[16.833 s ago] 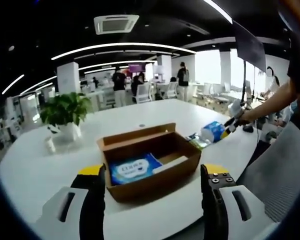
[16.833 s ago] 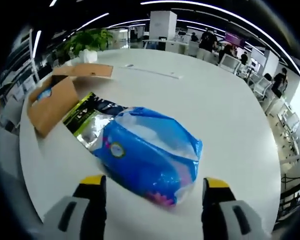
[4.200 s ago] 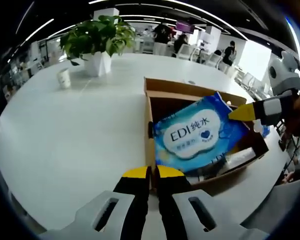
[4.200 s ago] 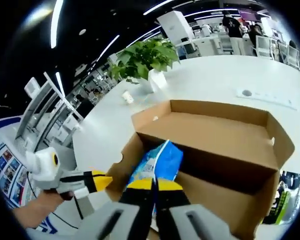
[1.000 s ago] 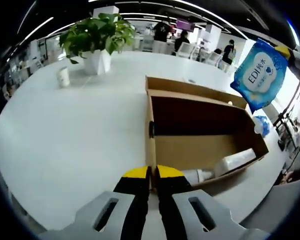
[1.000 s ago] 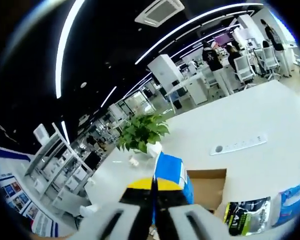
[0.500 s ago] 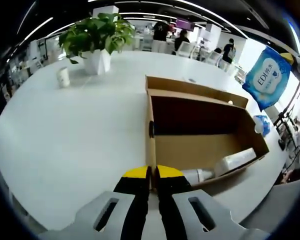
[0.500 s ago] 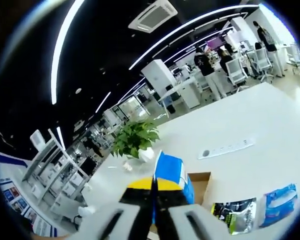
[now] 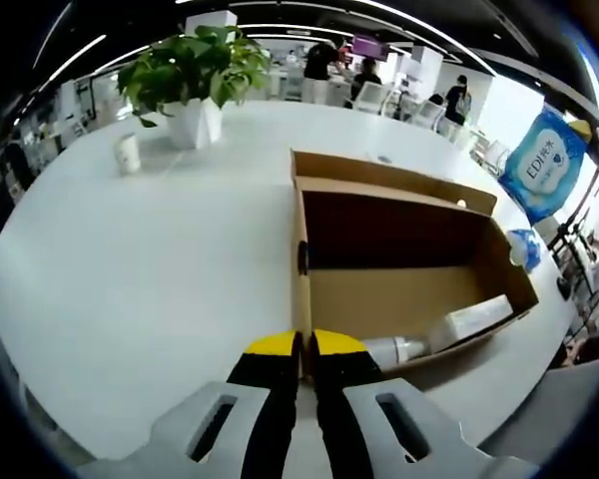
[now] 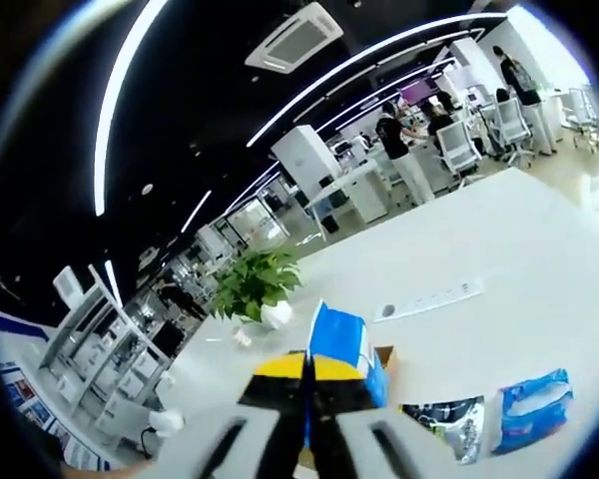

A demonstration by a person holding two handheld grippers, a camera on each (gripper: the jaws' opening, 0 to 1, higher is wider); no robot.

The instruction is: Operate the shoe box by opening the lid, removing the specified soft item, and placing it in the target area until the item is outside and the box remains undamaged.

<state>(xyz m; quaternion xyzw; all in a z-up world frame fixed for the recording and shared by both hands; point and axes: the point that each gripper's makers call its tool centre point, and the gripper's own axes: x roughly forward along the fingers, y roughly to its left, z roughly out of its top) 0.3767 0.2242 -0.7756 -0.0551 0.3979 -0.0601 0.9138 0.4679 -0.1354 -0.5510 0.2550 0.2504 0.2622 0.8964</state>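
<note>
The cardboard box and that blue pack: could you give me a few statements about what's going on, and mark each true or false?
1. The cardboard box is open. True.
2. The blue wipes pack lies inside the box. False: it is held in the air beyond the box's far end.
3. The right gripper is shut on the pack. True.
4. The left gripper is wide open above the table. False: its jaws are closed on the box's near wall.
5. A white tube lies in the box. True.
</note>
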